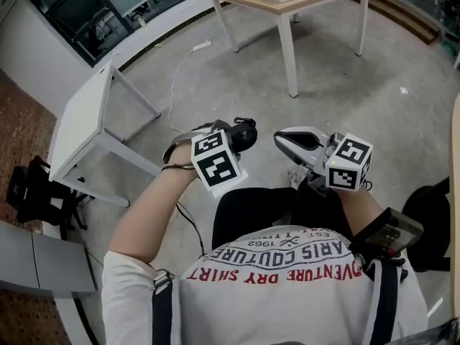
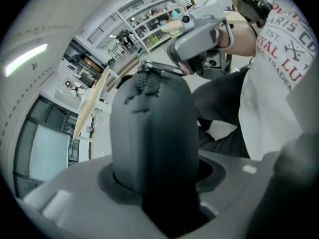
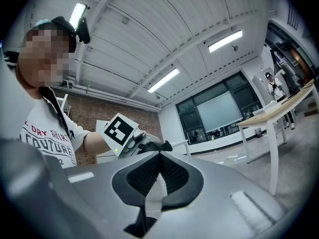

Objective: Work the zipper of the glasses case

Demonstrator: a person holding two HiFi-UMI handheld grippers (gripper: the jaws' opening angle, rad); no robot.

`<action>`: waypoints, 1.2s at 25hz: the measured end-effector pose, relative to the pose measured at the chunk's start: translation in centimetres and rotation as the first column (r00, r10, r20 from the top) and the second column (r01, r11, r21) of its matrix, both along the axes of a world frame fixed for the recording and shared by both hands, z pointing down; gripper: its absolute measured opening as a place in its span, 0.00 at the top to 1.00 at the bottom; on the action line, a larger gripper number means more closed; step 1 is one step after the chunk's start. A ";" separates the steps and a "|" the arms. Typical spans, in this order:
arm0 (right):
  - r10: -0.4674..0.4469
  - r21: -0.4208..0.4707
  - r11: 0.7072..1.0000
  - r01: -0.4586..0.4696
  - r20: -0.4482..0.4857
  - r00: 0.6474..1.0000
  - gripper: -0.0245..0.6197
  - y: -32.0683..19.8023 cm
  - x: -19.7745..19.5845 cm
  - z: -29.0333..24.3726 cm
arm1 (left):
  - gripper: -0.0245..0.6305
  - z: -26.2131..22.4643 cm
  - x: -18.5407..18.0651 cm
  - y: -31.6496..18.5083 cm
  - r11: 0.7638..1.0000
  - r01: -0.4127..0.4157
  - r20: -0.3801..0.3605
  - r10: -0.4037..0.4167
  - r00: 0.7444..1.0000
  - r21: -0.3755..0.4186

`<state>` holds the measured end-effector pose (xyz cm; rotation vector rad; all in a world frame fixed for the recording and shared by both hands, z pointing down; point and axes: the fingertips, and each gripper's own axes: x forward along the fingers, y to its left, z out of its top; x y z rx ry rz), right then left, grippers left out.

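Note:
A dark grey zip glasses case [image 1: 244,134] is clamped in my left gripper [image 1: 231,139], held above the person's lap. In the left gripper view the case [image 2: 152,133] stands upright and fills the space between the jaws, with its corded zipper pull [image 2: 145,81] at the top end. My right gripper [image 1: 282,141] is level with the case, a short gap to its right, pointing at it. Its jaws are shut with nothing between them [image 3: 159,156]. Its grey nose [image 2: 192,41] hangs just beyond the zipper pull. The case's tip [image 3: 154,146] shows past the right fingertips.
Below is a concrete floor. A wooden table [image 1: 302,2] with books stands ahead, a white table [image 1: 83,124] to the left. A white power strip and cable [image 1: 200,46] lie on the floor. A black bag [image 1: 32,192] sits at far left.

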<state>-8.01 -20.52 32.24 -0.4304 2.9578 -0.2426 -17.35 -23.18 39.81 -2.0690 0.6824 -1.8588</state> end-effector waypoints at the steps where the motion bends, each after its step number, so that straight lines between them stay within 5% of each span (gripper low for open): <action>1: -0.003 0.001 1.000 0.003 0.005 1.000 0.97 0.0 0.0 0.0 | 0.58 0.3 -0.2 0.0 1.000 -0.003 0.034 0.004 0.999 -0.015; 5: -0.008 0.006 1.000 0.008 -0.001 1.000 0.97 0.3 -0.4 0.0 | 0.58 1.1 -0.8 0.5 0.996 -0.007 0.117 0.018 0.993 -0.088; 13: -0.029 0.036 0.999 0.029 0.002 1.000 0.97 0.6 -0.7 0.1 | 0.58 1.8 -0.1 1.1 0.982 -0.021 0.130 0.046 0.990 -0.188; 16: -0.042 0.069 0.997 0.044 -0.021 0.999 0.89 1.3 -1.3 -0.1 | 0.58 2.0 0.0 1.2 0.978 -0.016 0.141 0.046 0.989 -0.210; 30: 0.127 0.177 0.978 -0.114 -0.064 0.990 0.84 -0.1 -1.2 -0.1 | 0.58 2.8 3.2 1.3 0.955 0.078 0.040 -0.070 0.997 -0.286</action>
